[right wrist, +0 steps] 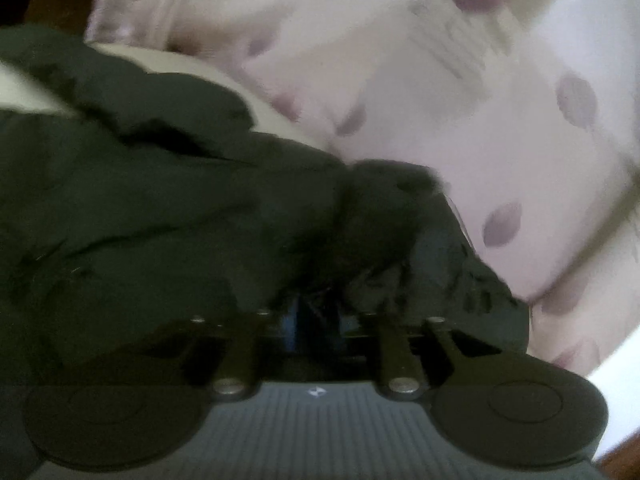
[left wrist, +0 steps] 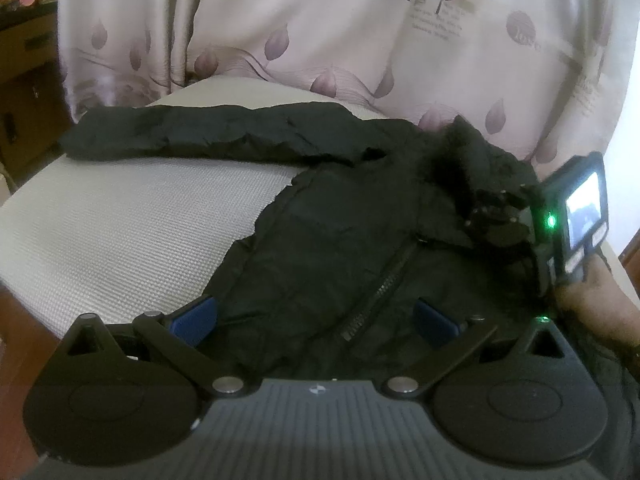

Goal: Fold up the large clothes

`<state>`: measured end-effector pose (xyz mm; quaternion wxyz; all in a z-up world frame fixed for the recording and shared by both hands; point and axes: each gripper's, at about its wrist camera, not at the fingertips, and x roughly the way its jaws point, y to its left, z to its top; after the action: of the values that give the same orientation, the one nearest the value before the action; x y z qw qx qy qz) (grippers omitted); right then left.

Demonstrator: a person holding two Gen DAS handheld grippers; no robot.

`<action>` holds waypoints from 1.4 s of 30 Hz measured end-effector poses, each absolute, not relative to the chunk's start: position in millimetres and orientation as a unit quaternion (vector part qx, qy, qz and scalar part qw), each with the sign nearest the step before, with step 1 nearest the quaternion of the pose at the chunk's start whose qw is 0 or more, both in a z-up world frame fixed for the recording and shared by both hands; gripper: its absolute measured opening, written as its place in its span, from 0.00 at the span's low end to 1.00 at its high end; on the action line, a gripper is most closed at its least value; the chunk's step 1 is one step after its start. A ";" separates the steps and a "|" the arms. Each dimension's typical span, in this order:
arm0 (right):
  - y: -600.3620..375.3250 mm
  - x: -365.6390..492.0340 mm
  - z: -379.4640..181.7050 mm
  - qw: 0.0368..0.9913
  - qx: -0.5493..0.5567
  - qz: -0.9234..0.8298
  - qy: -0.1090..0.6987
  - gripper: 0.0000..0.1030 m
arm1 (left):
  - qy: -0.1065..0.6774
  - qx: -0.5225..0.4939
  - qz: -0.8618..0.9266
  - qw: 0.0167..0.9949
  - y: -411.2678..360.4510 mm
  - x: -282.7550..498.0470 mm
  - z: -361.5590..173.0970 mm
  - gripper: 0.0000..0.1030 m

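Note:
A black padded jacket (left wrist: pixel 340 232) with a front zipper lies on a pale woven surface (left wrist: pixel 120 220), one sleeve (left wrist: pixel 200 132) stretched out to the left. My left gripper (left wrist: pixel 316 320) is open, its blue pads wide apart over the jacket's lower front. My right gripper (left wrist: pixel 496 220) shows at the jacket's furry collar. In the blurred right wrist view the right gripper (right wrist: pixel 316 320) is shut on jacket (right wrist: pixel 160 200) fabric near the collar (right wrist: pixel 384 208), which bunches up between its fingers.
A pink curtain (left wrist: pixel 340 32) with purple leaf prints hangs just behind the surface. Dark wooden furniture (left wrist: pixel 24 80) stands at the far left. The person's forearm (left wrist: pixel 596 304) comes in at the right.

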<state>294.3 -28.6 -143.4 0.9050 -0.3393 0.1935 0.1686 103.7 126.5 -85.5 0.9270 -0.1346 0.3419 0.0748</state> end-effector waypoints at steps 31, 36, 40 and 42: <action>-74.1 217.8 -140.1 0.927 -0.156 0.243 0.238 0.84 | 0.316 -0.365 0.177 0.857 383.4 214.9 -107.4 0.63; -75.3 219.1 -141.5 0.930 -0.146 0.238 0.240 0.89 | 0.299 -0.378 0.173 0.859 392.1 234.9 -112.1 0.78; -77.7 222.2 -142.1 0.930 -0.134 0.237 0.247 0.94 | 0.291 -0.355 0.198 0.866 388.1 252.0 -113.2 0.52; -80.3 225.9 -142.3 0.930 -0.122 0.236 0.256 0.97 | 0.311 -0.352 0.192 0.862 392.0 264.7 -117.8 0.02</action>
<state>225.9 -80.3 -142.3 0.9295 -0.1217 0.2555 0.2365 264.7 392.0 -117.8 0.8617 -0.3523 0.3108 0.1920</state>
